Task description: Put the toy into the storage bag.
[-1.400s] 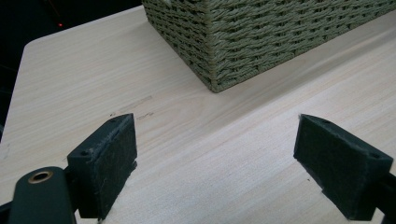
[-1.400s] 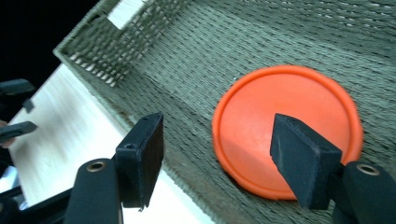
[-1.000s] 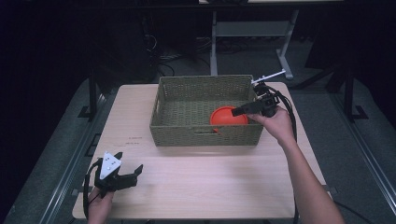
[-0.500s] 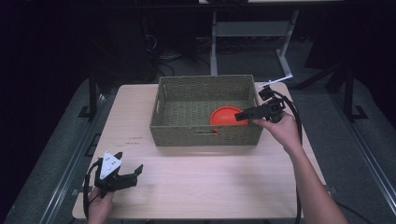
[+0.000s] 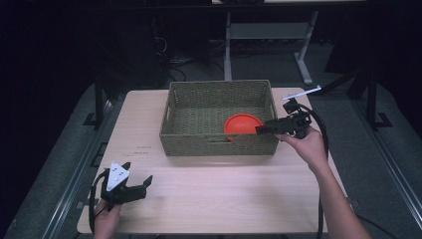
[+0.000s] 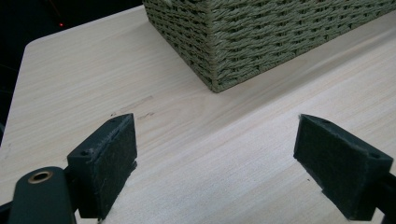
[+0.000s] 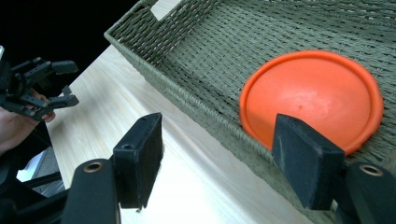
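I am drawing the empty, released right gripper (image 5: 263,130) off the basket (image 5: 219,145), clearing the rim above the orange plate (image 5: 242,123).

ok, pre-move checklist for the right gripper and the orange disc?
1. Right gripper jaws open, nothing between the pads: ok.
2. Orange disc lies inside the basket, at its near right corner: ok.
3. Disc free to grab: not ok, its near edge sits tight against the basket wall, and one jaw stands over the rim.
4. Jaws straddle the disc: not ok, one hangs outside the basket over the table.
5. Left gripper out of the way, open, at the near left of the table: ok.
6. Disc flat or tilted: cannot tell.
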Demonstrator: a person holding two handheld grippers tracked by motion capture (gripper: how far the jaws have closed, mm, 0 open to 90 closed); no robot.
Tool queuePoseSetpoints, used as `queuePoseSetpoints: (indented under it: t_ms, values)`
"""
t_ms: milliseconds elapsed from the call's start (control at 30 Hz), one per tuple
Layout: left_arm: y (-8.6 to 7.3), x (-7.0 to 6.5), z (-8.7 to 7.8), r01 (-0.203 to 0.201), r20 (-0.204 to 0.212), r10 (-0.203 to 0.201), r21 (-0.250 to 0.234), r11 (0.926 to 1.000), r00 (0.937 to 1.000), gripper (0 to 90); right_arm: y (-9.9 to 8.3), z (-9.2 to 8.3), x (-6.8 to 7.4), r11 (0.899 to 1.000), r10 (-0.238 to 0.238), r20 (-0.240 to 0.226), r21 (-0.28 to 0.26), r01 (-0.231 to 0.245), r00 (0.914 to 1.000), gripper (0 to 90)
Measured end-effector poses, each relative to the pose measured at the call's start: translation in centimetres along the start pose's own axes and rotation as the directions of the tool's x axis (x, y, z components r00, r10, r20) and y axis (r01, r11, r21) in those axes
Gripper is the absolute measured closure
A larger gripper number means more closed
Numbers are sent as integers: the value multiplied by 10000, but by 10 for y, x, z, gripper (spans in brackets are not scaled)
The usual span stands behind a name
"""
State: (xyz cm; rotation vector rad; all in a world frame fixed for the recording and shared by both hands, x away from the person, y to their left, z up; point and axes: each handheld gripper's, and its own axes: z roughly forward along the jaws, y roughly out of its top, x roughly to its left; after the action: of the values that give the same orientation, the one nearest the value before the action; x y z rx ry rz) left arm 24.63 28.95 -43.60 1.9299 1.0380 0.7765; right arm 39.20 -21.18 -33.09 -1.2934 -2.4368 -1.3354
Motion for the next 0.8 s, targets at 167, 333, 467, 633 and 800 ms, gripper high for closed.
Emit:
queuePoseSetpoints:
  t_ms: [167,333,467,633,800]
  values:
    - [0,-1,0,1,0,-1,8,10000,10000,128,-10,-6,0,9999,-90,-99,-132,89,9999,325]
    - [0,0,0,-2,-12,2,-1,10000,10000,128,-20,-12,1,9997,-149,-162,-214,146,9998,321]
    - [0,-1,1,-12,14,12,41,10000,10000,128,-30,-18,2,9992,-216,-363,-343,204,9991,309]
    - [0,-1,1,-36,19,36,28,10000,10000,128,-43,-24,2,9988,-259,-461,-427,240,9986,301]
    - [0,-2,1,-55,24,55,41,10000,10000,128,-56,-27,-1,9988,-254,-593,-424,229,9979,297]
